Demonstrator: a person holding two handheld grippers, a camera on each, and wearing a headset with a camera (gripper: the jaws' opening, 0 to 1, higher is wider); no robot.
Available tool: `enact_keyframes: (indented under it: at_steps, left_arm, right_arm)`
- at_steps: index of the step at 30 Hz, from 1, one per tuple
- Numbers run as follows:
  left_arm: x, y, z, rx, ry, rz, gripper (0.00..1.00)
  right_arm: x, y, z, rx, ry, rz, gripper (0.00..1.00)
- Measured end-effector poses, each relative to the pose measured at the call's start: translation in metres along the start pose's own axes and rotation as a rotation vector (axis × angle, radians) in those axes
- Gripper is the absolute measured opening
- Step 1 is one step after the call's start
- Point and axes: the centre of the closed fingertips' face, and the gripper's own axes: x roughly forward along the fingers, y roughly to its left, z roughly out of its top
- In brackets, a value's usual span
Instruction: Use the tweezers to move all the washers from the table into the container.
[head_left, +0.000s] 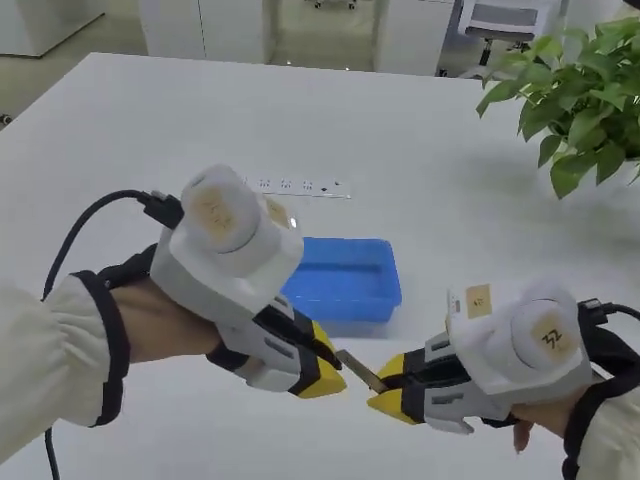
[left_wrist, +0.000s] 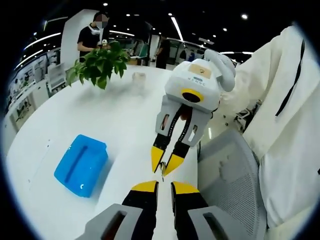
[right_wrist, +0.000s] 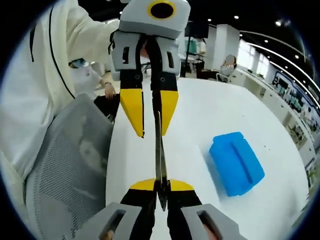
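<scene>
1. Right hand-held gripper: I read its yellow-tipped jaws as closed on the tweezers. In the right gripper view, the thin metal tool rose straight up from between the jaws. The jaws stood almost together, one on each side of it.

2. Left hand-held gripper: it faced the right one nearly tip to tip, and both were held over the near part of the white counter. Its jaws stood narrowly apart. The free end of the tweezers reached into the gap between them. I could not tell whether it touched either jaw.

3. Container: the blue rectangular container sat on the counter just beyond the two hand-held grippers and apart from both. In the right gripper view it lay to the right of the tweezers. In the left gripper view it lay to the left of the jaws.

4. Surroundings: I noted a white power strip lying flat on the counter beyond the container. A leafy green plant stood at the far right. A black cable ran from the rear of the left hand-held gripper past the person's cream sleeve. A grey mesh chair stood beside the counter edge in the right gripper view.
</scene>
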Motion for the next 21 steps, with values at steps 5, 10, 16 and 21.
enact_keyframes:
  at_steps: [5,10,16,21]
  left_arm:
    - [0.012,0.004,-0.008,-0.032,0.047,-0.008,0.05]
    - [0.025,0.014,-0.025,-0.069,0.103,0.007,0.00]
    - [0.037,0.033,-0.049,-0.040,0.154,0.076,0.00]
    - [0.053,0.045,-0.068,0.069,0.227,0.141,0.00]
  right_arm:
    - [0.010,-0.002,-0.010,-0.055,0.082,0.013,0.04]
    - [0.022,-0.005,-0.020,-0.097,0.143,0.022,0.04]
    - [0.033,-0.019,-0.030,-0.099,0.179,-0.007,0.06]
    - [0.047,-0.031,-0.040,0.020,0.205,-0.026,0.07]
